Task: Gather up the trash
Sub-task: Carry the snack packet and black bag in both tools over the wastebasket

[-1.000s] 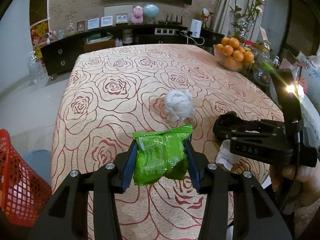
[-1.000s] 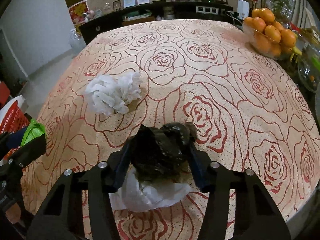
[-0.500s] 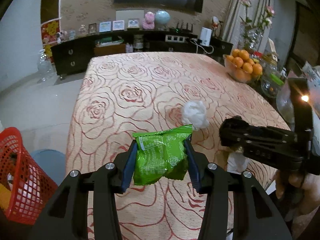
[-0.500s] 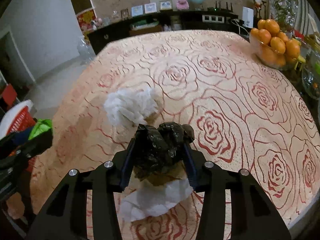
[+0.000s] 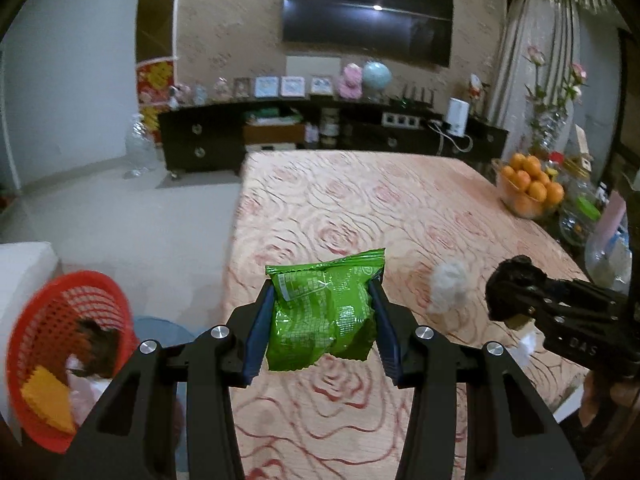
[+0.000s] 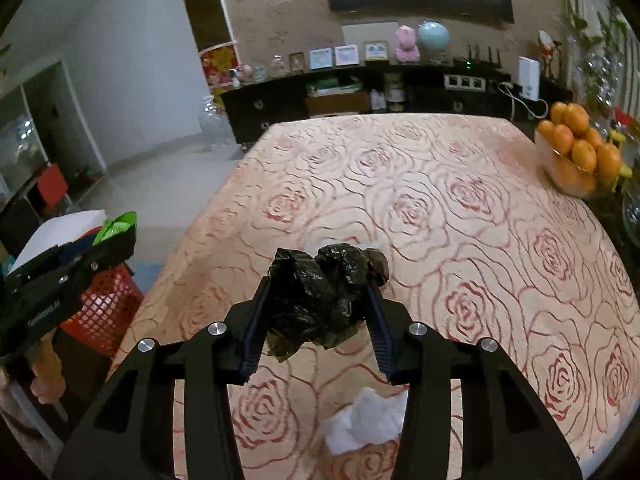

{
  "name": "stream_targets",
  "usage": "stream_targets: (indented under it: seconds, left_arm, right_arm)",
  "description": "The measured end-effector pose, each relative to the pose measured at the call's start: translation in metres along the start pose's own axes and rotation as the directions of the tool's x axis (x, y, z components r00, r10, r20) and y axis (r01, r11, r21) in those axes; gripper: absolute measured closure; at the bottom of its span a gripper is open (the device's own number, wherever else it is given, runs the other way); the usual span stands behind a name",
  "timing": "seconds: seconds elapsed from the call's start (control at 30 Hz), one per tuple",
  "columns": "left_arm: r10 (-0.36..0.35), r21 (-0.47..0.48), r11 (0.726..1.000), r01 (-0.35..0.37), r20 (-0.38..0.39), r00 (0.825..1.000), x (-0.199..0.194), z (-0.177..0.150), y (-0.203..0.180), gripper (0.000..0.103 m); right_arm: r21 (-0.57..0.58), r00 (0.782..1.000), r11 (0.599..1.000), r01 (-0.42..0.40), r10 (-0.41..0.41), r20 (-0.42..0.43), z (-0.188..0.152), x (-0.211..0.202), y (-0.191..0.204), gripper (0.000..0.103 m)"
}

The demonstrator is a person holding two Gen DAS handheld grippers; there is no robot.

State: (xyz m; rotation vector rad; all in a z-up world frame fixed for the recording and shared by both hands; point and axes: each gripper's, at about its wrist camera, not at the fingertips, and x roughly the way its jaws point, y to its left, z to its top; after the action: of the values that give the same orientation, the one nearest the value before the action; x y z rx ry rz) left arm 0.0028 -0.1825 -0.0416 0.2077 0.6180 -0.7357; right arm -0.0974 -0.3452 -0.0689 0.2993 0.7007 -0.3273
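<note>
My left gripper point(image 5: 322, 312) is shut on a green snack wrapper point(image 5: 324, 312), held in the air above the table's left edge. The right gripper point(image 6: 318, 300) is shut on a crumpled black plastic bag point(image 6: 320, 296), lifted off the rose-patterned tablecloth point(image 6: 460, 208); in the left wrist view that gripper point(image 5: 516, 296) reaches in from the right. A white tissue ball point(image 5: 448, 286) lies on the cloth. Another white tissue point(image 6: 364, 420) lies below the right gripper. A red mesh basket point(image 5: 52, 320) with some trash inside stands on the floor at the left.
A glass bowl of oranges point(image 6: 576, 156) and jars stand along the table's right edge. A dark sideboard point(image 5: 320, 132) with ornaments lines the back wall. Pale floor point(image 5: 120, 216) opens to the left of the table. A white block point(image 5: 20, 268) sits behind the basket.
Both grippers have risen with their loads and swung left. The black bag has come off the white tissue. The red basket shows more fully in the left wrist view.
</note>
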Motion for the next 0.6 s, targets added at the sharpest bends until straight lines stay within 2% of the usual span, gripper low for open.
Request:
stream_targets:
  seconds: [0.2, 0.6]
  left_arm:
    - [0.057, -0.03, 0.998, -0.055, 0.043, 0.997, -0.014, 0.007, 0.021, 0.059]
    - [0.146, -0.087, 0.987, -0.139, 0.085, 0.986, -0.028, 0.018, 0.051, 0.059]
  right_arm:
    - [-0.005, 0.997, 0.997, -0.076, 0.076, -0.003, 0.021, 0.002, 0.019, 0.059]
    - [-0.165, 0.981, 0.969, -0.186, 0.193, 0.022, 0.078, 0.016, 0.088, 0.059]
